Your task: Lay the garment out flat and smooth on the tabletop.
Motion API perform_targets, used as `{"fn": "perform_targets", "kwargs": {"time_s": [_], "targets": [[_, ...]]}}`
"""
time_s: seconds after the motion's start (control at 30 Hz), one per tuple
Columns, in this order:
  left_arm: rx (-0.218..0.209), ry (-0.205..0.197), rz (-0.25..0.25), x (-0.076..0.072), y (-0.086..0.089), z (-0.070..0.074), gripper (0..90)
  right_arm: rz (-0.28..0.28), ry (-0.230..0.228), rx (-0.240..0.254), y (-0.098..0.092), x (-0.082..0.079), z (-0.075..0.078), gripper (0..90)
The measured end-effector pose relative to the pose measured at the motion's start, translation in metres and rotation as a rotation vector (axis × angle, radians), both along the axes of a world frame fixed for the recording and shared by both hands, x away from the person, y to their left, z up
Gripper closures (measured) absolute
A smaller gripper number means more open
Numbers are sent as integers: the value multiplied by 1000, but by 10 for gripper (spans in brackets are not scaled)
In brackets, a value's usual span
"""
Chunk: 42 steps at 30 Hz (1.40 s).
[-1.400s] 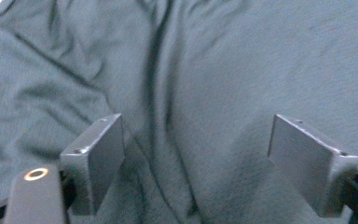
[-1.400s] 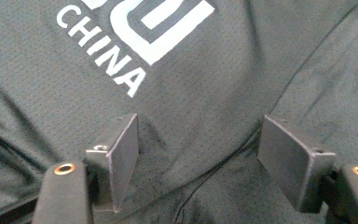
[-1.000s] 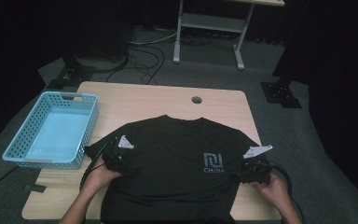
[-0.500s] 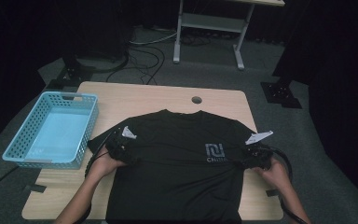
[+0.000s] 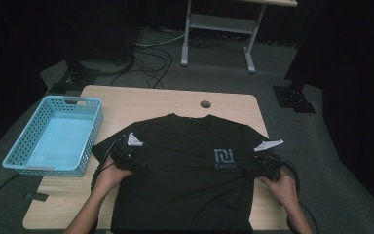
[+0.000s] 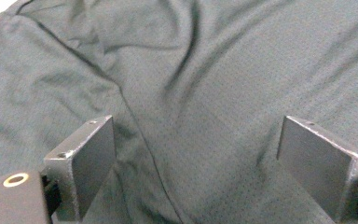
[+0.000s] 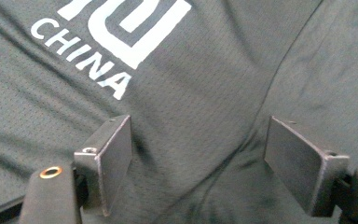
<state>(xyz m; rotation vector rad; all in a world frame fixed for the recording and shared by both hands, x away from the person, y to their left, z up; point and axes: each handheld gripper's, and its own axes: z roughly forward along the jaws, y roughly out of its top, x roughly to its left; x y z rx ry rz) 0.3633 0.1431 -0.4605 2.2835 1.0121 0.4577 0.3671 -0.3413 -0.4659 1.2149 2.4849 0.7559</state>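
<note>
Where the wooden table (image 5: 141, 100) takes up the middle of the dark room, a black T-shirt (image 5: 185, 170) lies flat on it, chest up, its collar pointing to twelve o'clock and its hem hanging over the near edge at six. A light blue plastic basket (image 5: 53, 139) sits at nine o'clock of the shirt, just beside its sleeve. A white logo over the word CHINA (image 5: 225, 160) shows at about three o'clock of the chest. The left gripper (image 5: 126, 158) rests on the shirt's nine-o'clock side, its jaws spread wide over the fabric. The right gripper (image 5: 262, 165) sits at the three-o'clock edge; its jaws have just been opening and stand apart, with cloth lying loose between them, unpinched.
</note>
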Motion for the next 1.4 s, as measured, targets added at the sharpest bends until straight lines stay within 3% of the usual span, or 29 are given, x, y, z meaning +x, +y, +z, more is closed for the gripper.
{"fn": "perform_targets", "kwargs": {"time_s": [0.17,0.23,0.33,0.6,0.63,0.73,0.8,0.93,1.07,1.4], "targets": [[-7,1,29,-9,4,-6,108,-29,-14,17,5,-8,-2,210],[-38,31,49,-11,9,-12,102,-33,-8,25,6,-8,-3,197],[-59,24,58,-13,14,-13,97,-25,-9,28,5,-10,-3,191],[-43,44,15,-19,23,-11,97,16,-26,40,-4,-19,-5,191],[-49,69,16,-18,24,-9,97,38,-17,32,-7,-22,-4,190],[-56,46,33,-15,22,-6,97,38,8,8,-7,-21,0,191],[-63,43,42,-11,19,-5,97,10,0,25,-6,-19,3,191],[-36,35,61,2,9,-5,96,-54,-14,10,-1,-8,4,191],[-21,67,82,12,3,-9,96,-104,24,27,2,5,-1,175],[-16,75,84,31,3,-9,75,-110,7,32,1,18,-3,176]]}}
